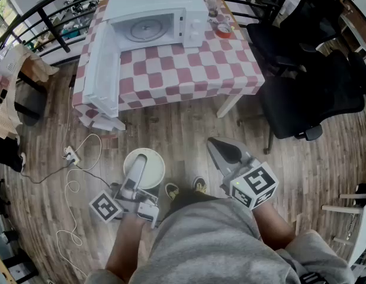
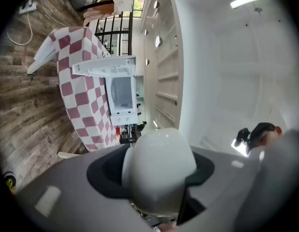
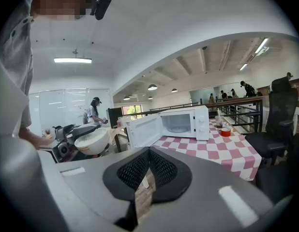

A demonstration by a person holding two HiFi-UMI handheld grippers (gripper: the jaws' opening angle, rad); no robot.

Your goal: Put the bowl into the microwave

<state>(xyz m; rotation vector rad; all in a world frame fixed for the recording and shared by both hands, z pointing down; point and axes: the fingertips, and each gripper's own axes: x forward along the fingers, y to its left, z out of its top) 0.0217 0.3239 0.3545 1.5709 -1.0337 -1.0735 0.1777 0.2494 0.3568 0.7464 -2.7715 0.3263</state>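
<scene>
Clamped in the left gripper (image 1: 137, 167) at lower centre, the white bowl (image 1: 154, 169) is held above the floor, the right gripper (image 1: 223, 151) is closed on nothing, and an approach to the open microwave (image 1: 193, 18) at the top is judged to be needed next.

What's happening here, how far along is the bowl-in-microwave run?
A person stands a little back from the checkered table with a gripper in each hand. The left gripper is closed on a white bowl, held up over the wood floor. The right gripper holds nothing, its fingers together. The microwave sits on the table with its door swung open. The bowl is not in yet.
</scene>
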